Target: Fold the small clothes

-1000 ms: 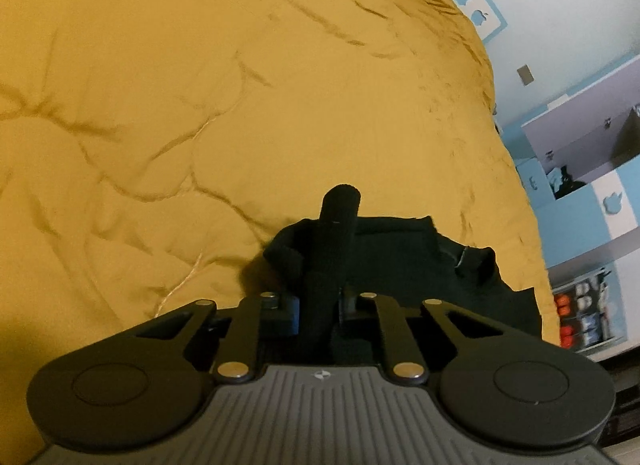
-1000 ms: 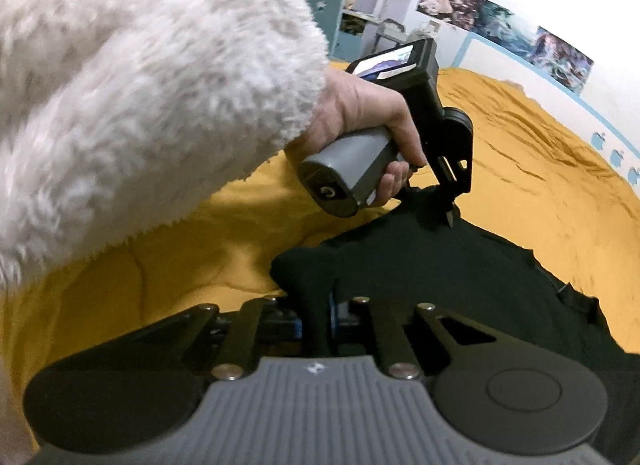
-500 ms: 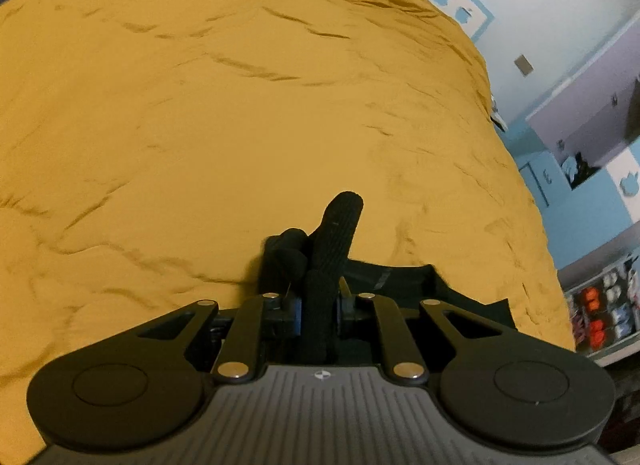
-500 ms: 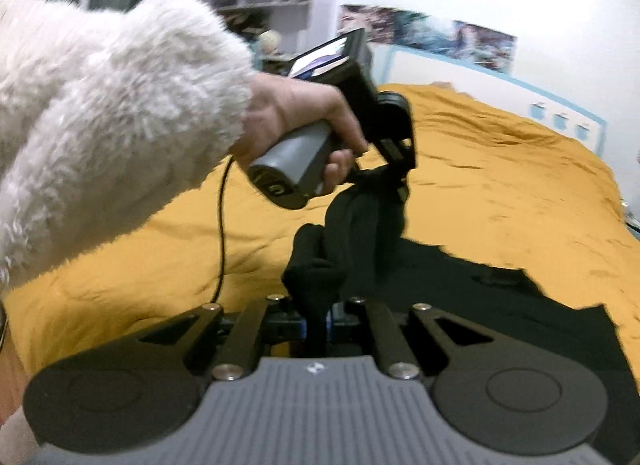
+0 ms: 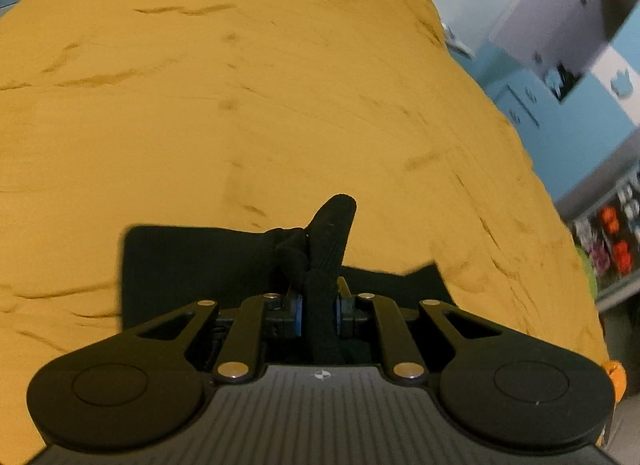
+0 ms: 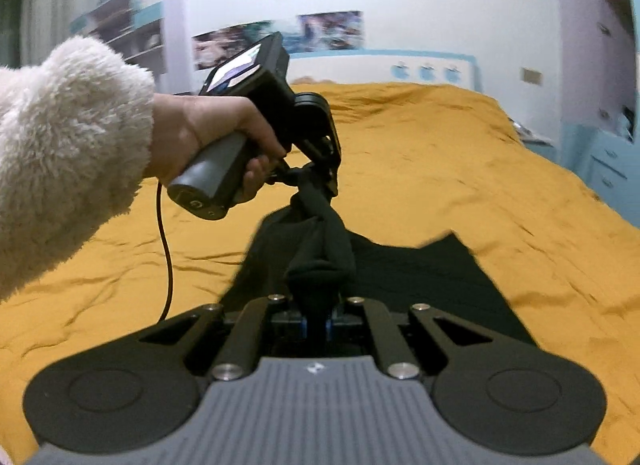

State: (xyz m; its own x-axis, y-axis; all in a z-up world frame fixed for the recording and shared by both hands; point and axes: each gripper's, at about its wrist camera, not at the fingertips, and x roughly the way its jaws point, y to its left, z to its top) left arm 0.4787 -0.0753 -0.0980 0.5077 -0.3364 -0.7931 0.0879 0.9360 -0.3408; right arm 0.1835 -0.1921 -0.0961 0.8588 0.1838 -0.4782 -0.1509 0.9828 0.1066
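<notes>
A small black knit garment (image 6: 420, 277) hangs between both grippers above the mustard-yellow bed (image 6: 460, 153). My right gripper (image 6: 318, 305) is shut on a bunched edge of it close to the camera. My left gripper (image 6: 316, 181), held by a hand in a white fleece sleeve, is shut on the other end, higher and further off. In the left wrist view the left gripper (image 5: 320, 289) pinches the black garment (image 5: 192, 265), and a ribbed fold sticks up past the fingers. The fingertips are hidden by cloth in both views.
The yellow bedspread (image 5: 240, 105) spreads wide ahead and to both sides. A blue and white cabinet (image 5: 560, 77) and shelves stand off the bed's right edge. A black cable (image 6: 166, 249) hangs from the left handle. Posters line the far wall (image 6: 280, 37).
Both grippers have lifted the garment off the bed. It was lying bunched on the bedspread; now it hangs stretched between them, and the left gripper has risen and moved away.
</notes>
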